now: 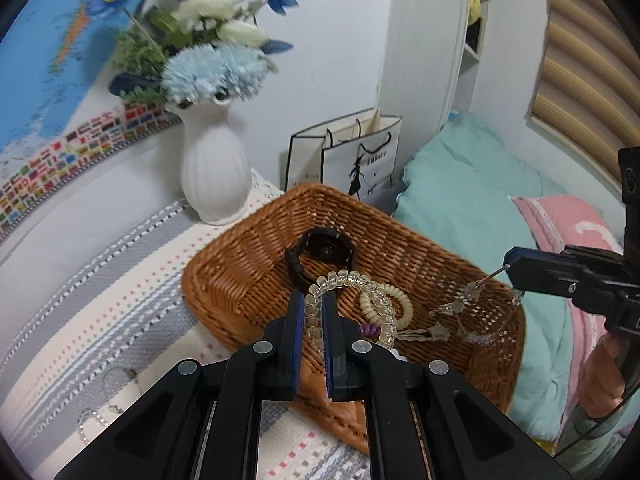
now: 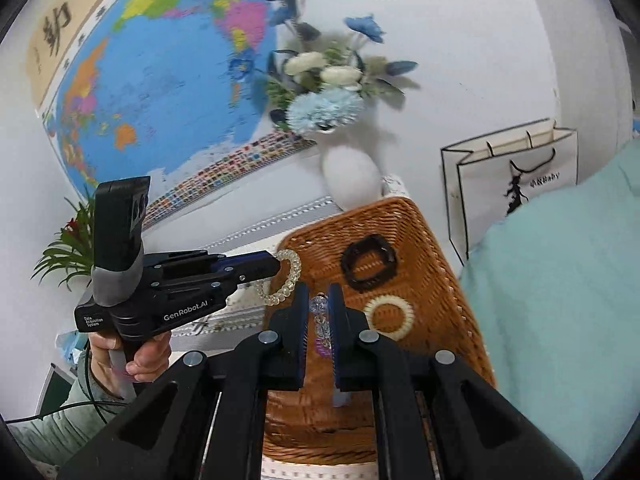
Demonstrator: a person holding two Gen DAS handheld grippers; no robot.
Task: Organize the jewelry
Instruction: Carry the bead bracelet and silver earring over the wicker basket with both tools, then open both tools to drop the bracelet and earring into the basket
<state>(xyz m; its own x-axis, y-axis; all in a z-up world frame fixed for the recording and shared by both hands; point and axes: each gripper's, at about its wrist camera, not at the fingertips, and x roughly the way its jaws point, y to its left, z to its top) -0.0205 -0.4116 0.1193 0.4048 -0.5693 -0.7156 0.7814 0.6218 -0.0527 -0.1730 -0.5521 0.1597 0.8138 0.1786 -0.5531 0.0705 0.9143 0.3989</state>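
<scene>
A brown wicker basket [image 1: 248, 248] sits on the striped cloth; it also shows in the right wrist view [image 2: 432, 240]. In it lie a dark watch [image 1: 320, 248], a cream coil band [image 1: 404, 304] and a purple item [image 1: 370, 330]. My left gripper [image 1: 313, 300] is shut on a clear bead bracelet [image 1: 352, 278] above the basket's near side. My right gripper [image 2: 319, 292] is shut on a thin crystal chain [image 1: 456, 306] that dangles over the basket. The bracelet [image 2: 290, 276] hangs from the left gripper in the right wrist view.
A white vase [image 1: 214, 172] of blue and white flowers stands behind the basket. A white paper bag [image 1: 360, 156] leans at the wall. A teal bed [image 1: 460, 208] with a pink pillow [image 1: 560, 220] lies right. More small jewelry [image 1: 96, 416] lies on the cloth at lower left.
</scene>
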